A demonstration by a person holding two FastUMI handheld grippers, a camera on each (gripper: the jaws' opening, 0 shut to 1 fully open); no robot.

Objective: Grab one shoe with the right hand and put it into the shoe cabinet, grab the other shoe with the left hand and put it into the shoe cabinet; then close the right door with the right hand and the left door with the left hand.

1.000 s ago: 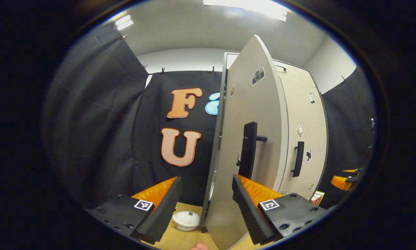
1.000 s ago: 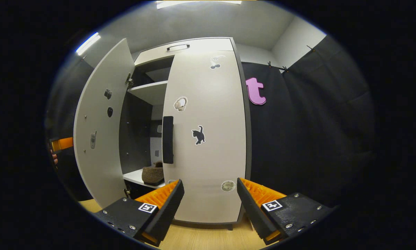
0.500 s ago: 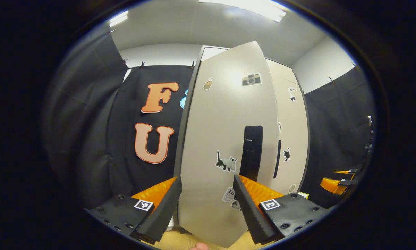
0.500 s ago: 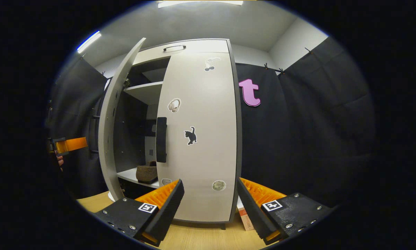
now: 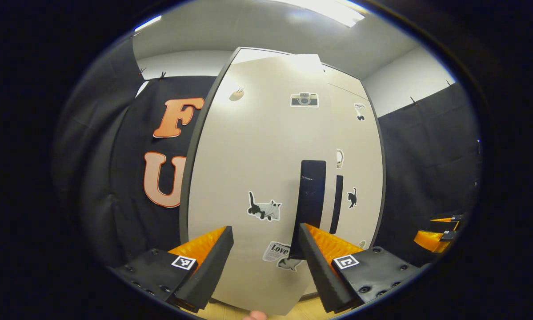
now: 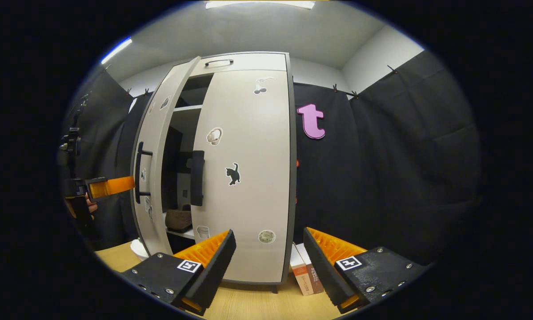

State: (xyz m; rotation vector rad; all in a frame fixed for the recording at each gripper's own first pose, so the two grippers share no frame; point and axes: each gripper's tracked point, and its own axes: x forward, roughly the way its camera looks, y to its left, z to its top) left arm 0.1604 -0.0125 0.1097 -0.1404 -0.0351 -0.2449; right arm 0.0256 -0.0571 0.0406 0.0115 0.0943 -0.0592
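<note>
On the low shelf inside the shoe cabinet, a shoe sits behind the gap between the doors. The right door is closed flat; the left door stands partly open. The left gripper is open and empty, close in front of the left door near its handle. The right gripper is open and empty too, apart from the cabinet. Some books stand on the floor at the cabinet's right bottom corner.

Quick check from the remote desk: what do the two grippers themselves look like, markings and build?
Each gripper, left gripper and right gripper, has two wedge-shaped fingers with ribbed inner faces, mounted on dark blocks with screw heads. Each block carries a small square black-and-white marker.
</note>
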